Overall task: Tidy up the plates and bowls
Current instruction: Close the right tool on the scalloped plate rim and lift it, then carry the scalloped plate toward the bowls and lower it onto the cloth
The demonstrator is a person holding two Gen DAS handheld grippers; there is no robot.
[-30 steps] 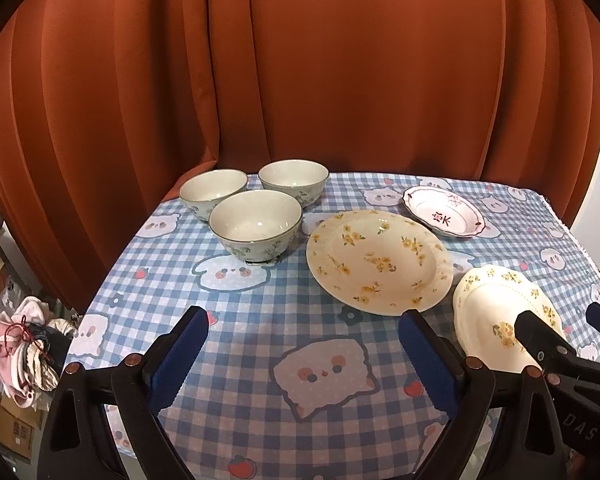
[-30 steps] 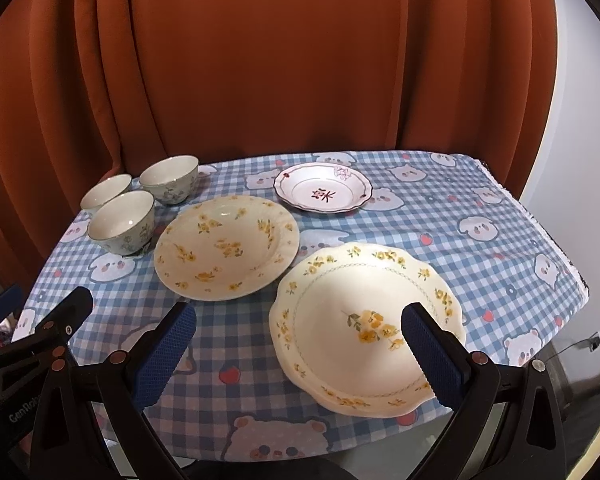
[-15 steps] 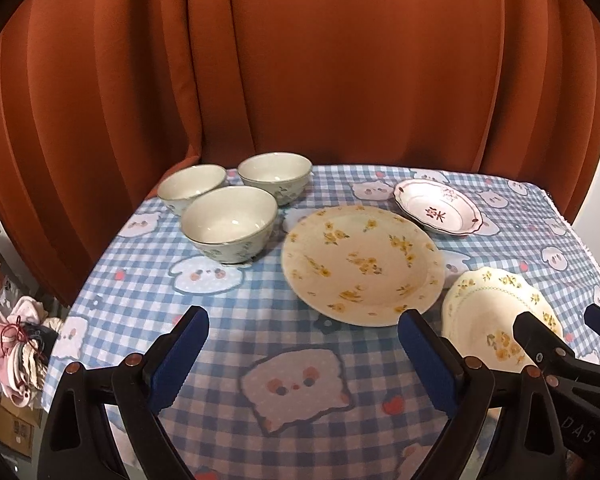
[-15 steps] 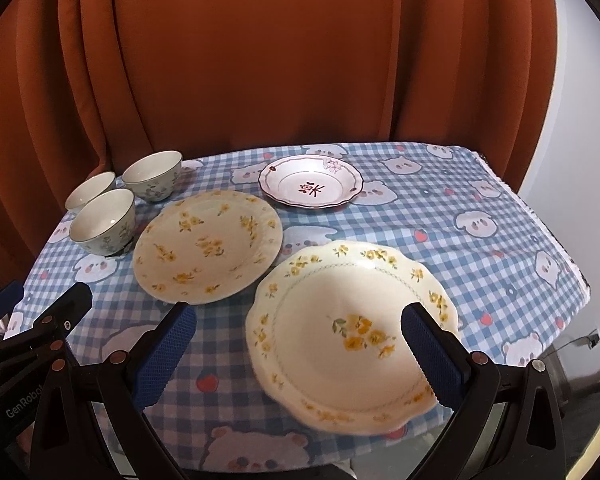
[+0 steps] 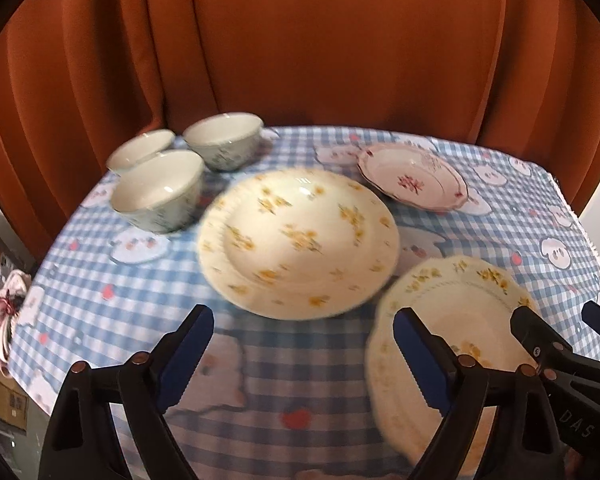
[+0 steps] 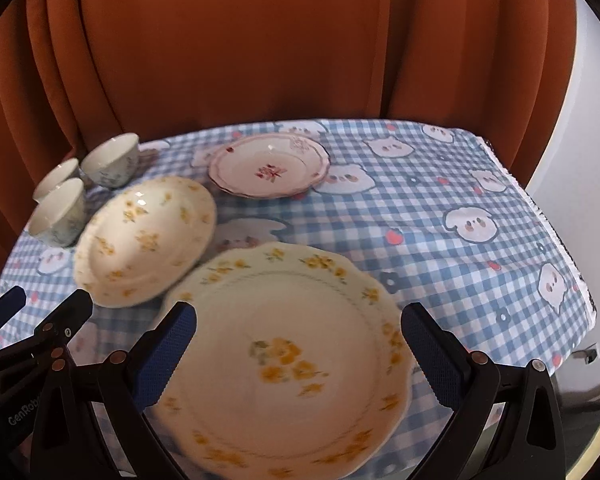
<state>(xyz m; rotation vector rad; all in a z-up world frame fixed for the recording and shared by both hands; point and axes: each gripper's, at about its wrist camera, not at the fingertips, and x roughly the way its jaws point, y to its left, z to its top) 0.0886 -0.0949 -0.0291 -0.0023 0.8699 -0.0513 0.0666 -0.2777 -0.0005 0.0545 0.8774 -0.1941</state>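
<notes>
The scalloped plate (image 6: 284,360) lies at the near right edge of the table (image 6: 460,200), directly below my right gripper (image 6: 296,356), whose fingers (image 6: 166,356) are spread wide, holding nothing, and straddle it without touching. My worry is that a shallow rim this near the edge could slip from a pinch or get pushed off the cloth. My left gripper (image 5: 300,356) is just as wide and empty, over bare cloth near the round flowered plate (image 5: 298,242), with the bowls (image 5: 158,190) at far left.
</notes>
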